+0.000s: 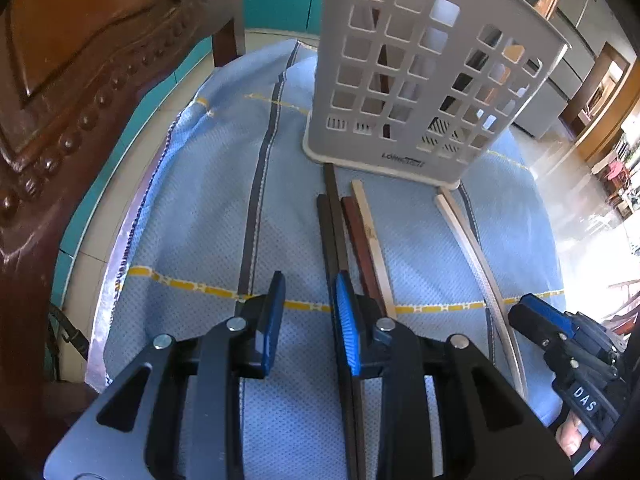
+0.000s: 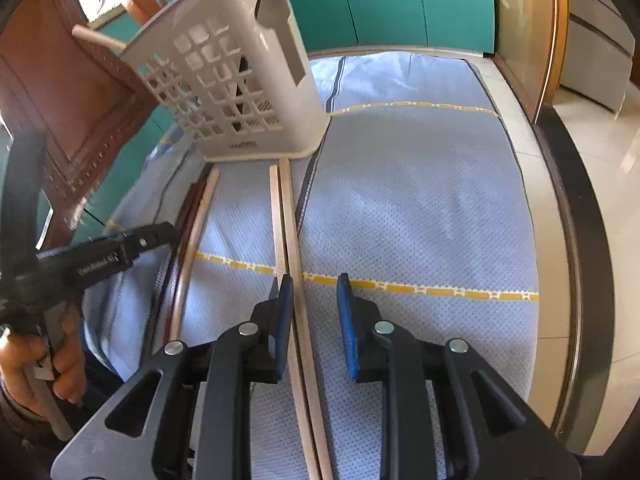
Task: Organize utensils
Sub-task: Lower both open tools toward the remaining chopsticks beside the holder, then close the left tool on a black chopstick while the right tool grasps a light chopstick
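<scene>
A white perforated utensil holder (image 1: pixel 420 72) stands on a light blue cloth (image 1: pixel 192 208) and holds some chopsticks; it also shows in the right wrist view (image 2: pixel 244 80). Loose chopsticks lie in front of it: a dark pair (image 1: pixel 332 216), a reddish-brown one (image 1: pixel 360 240), a pale one (image 1: pixel 372 236) and a pale pair (image 1: pixel 468 236) further right. My left gripper (image 1: pixel 310 312) is open and empty, its right finger over the dark pair. My right gripper (image 2: pixel 316 312) is open and empty, with the pale pair (image 2: pixel 288 236) lying by its left finger.
A carved wooden chair back (image 1: pixel 80 80) stands close on the left. Teal cabinet doors (image 2: pixel 380 0) are behind the table. The cloth (image 2: pixel 420 200) covers the table; its tiled edge and dark rim (image 2: pixel 568 240) run along the right.
</scene>
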